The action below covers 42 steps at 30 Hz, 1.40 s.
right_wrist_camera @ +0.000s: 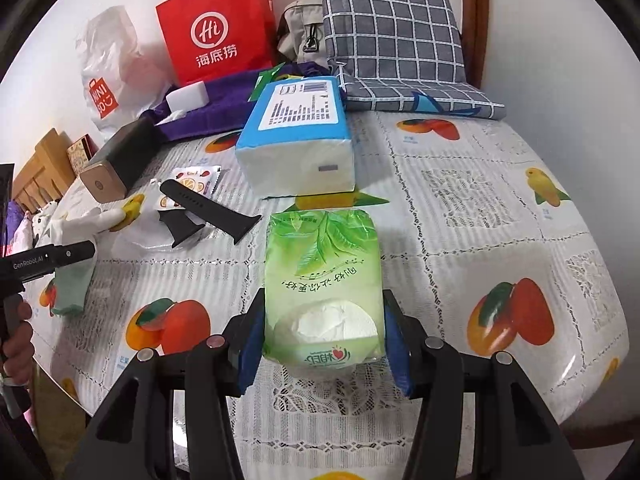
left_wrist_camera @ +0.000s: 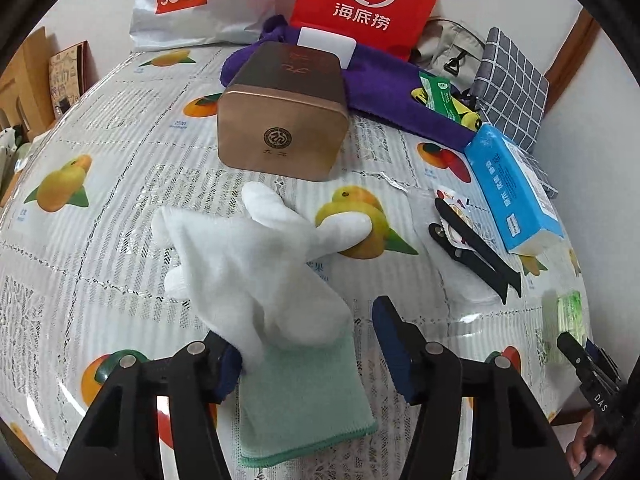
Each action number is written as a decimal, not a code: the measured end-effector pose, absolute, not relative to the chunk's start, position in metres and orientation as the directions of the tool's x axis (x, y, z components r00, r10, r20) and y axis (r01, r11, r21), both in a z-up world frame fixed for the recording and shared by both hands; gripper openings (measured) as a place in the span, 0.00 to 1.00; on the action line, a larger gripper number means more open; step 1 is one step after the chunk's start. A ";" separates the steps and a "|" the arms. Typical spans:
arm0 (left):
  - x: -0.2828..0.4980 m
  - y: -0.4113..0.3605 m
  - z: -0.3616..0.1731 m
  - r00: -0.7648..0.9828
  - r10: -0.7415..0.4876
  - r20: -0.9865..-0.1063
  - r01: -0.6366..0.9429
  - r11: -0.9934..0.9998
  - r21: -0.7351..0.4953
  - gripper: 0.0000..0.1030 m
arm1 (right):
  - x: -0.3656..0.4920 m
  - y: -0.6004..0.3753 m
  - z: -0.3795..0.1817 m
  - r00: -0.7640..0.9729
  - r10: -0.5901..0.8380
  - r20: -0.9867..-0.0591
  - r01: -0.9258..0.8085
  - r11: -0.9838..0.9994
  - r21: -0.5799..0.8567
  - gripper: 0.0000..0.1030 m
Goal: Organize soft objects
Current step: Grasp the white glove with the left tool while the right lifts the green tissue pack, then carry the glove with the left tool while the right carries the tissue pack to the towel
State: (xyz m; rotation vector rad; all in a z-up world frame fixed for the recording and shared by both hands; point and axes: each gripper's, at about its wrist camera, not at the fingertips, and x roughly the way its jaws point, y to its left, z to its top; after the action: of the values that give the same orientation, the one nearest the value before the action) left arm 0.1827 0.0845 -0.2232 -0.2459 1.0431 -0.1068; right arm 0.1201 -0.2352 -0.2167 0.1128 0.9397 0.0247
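On the fruit-print table (left_wrist_camera: pixel 100 248) in the left wrist view, white glove (left_wrist_camera: pixel 256 264) with green cuff, left gripper (left_wrist_camera: pixel 310 356) spread, one pad against the cuff, copper tin (left_wrist_camera: pixel 280 128) behind; in the right wrist view, right gripper (right_wrist_camera: pixel 326 344) pinching green tissue pack (right_wrist_camera: pixel 324 280), blue pack (right_wrist_camera: pixel 298 144) beyond.

The surface (right_wrist_camera: pixel 500 208) lies bare on its right half, a wide run of fruit-printed plastic cloth with nothing standing on it. Straight beyond the green plastic tissue pack (right_wrist_camera: pixel 324 280) the blue-and-white tissue brick (right_wrist_camera: pixel 298 140) blocks the way, the two almost touching. To the left, black watch straps (right_wrist_camera: pixel 208 210) and a clear bag lie flat. The copper-coloured metal tin (left_wrist_camera: pixel 282 120) stands just behind the white glove (left_wrist_camera: pixel 256 256), with purple cloth (left_wrist_camera: pixel 384 96) and a red paper bag (left_wrist_camera: pixel 368 4) crowding the back edge.
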 end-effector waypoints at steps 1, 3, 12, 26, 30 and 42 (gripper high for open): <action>0.182 0.084 -0.224 0.502 -0.206 -0.840 -0.025 0.967 -0.252 0.55 | 0.119 -0.235 -0.215 0.592 0.071 -0.803 0.030 0.994 0.110 0.51; 0.180 0.084 -0.223 0.503 -0.208 -0.839 -0.021 0.967 -0.252 0.55 | 0.118 -0.235 -0.212 0.595 0.073 -0.800 0.030 0.993 0.113 0.51; 0.173 0.092 -0.194 0.534 -0.239 -0.811 -0.007 0.958 -0.287 0.24 | 0.115 -0.233 -0.185 0.626 0.068 -0.777 0.019 0.995 0.102 0.51; 0.174 0.095 -0.141 0.603 -0.284 -0.745 0.051 0.946 -0.320 0.14 | 0.124 -0.225 -0.139 0.687 0.061 -0.724 -0.010 0.997 0.075 0.51; 0.177 0.094 -0.132 0.612 -0.295 -0.734 0.063 0.943 -0.326 0.10 | 0.130 -0.222 -0.131 0.696 0.065 -0.715 -0.019 0.997 0.072 0.51; 0.185 0.083 -0.102 0.653 -0.288 -0.700 0.104 0.950 -0.294 0.07 | 0.146 -0.222 -0.119 0.712 0.077 -0.698 -0.041 0.997 0.068 0.51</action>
State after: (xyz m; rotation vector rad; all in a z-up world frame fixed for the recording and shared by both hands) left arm 0.1852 0.0834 -0.1020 -0.2373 0.8317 -0.2250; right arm 0.1459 -0.2223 -0.1187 0.0489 0.7762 0.0659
